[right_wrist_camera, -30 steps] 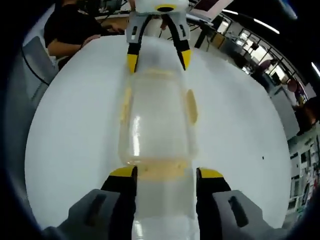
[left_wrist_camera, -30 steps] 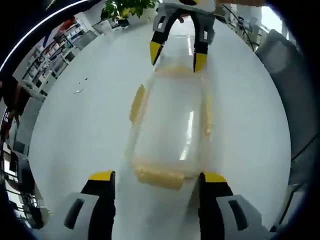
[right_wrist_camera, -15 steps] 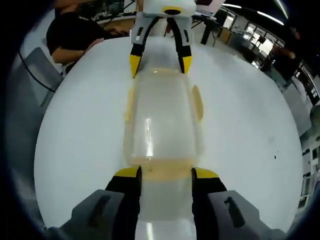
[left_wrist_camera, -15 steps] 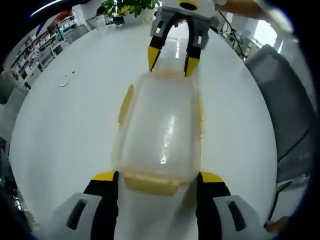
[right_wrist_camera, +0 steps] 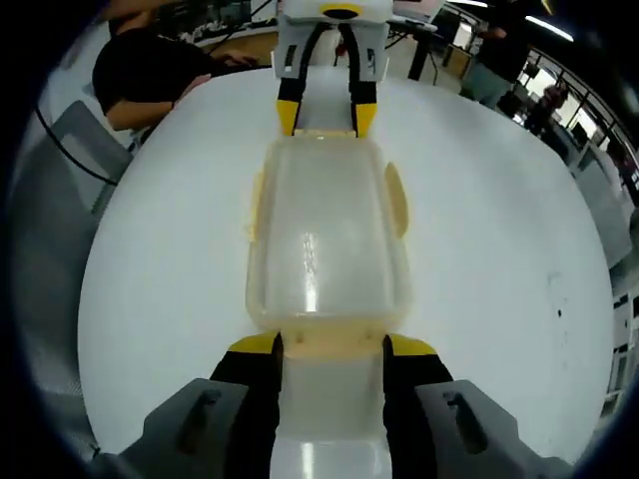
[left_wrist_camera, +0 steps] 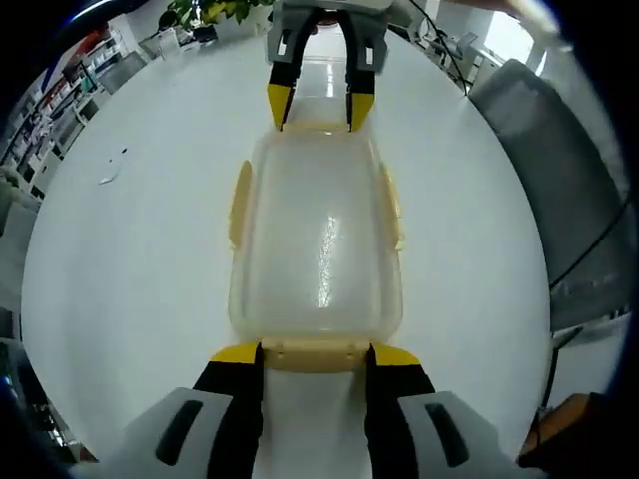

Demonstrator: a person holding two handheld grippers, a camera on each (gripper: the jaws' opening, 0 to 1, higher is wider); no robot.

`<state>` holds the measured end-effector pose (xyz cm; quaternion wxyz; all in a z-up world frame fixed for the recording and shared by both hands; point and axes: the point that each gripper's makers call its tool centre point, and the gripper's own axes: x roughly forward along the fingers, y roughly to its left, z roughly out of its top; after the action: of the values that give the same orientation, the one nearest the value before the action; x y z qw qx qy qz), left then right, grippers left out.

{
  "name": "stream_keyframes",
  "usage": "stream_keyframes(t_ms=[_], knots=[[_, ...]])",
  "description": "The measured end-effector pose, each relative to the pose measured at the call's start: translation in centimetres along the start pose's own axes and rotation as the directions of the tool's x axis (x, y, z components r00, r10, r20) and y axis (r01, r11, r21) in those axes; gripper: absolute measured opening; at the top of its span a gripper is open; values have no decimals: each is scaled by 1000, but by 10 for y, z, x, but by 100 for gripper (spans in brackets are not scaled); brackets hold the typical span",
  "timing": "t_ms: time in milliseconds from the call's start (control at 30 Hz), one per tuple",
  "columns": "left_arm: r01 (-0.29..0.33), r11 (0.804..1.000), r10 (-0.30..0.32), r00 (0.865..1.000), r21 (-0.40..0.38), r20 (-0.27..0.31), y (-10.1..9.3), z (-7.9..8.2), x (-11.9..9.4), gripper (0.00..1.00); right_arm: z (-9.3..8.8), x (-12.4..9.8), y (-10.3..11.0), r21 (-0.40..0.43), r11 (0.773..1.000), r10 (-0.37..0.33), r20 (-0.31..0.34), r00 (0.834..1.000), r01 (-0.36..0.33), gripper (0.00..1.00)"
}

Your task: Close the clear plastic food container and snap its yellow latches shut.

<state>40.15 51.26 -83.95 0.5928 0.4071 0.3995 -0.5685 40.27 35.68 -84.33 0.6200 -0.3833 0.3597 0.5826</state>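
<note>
White and round, the table (left_wrist_camera: 130,249) carries a clear food container (left_wrist_camera: 318,244) at its middle, lid on, with a yellow latch along each long side – one at 9 o'clock (left_wrist_camera: 240,203) and one at 3 o'clock (left_wrist_camera: 391,208) in the left gripper view – and a yellow latch at each short end. Left gripper (left_wrist_camera: 314,356) has its yellow-tipped jaws apart on either side of the near end latch (left_wrist_camera: 315,352) at 6 o'clock, while the right gripper (left_wrist_camera: 311,106) meets the far end at 12 o'clock. From the right gripper view the right gripper (right_wrist_camera: 330,346) likewise straddles its near end latch (right_wrist_camera: 329,344) with jaws spread, the left gripper (right_wrist_camera: 326,117) sits opposite at 12 o'clock – and whether the latches are snapped down I cannot tell.
</note>
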Motion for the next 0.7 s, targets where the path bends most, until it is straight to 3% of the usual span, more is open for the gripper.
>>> stream_keyframes(t_ms=[233,500,700], knots=[[1,1000,-1,1000,-5,-6,0,-1,0,34,2,2,2,14,999,42,-22,999,-42,38],[4,1000,-4,1000,-7,-19,1,-4,-1,34,4,4,-1,-50,996,73,-96,993,-78,39],[2,1000,-2,1000,-16,25,1,-7,-2,34,2,4,1,-40,996,76,-118,990,-81,38]])
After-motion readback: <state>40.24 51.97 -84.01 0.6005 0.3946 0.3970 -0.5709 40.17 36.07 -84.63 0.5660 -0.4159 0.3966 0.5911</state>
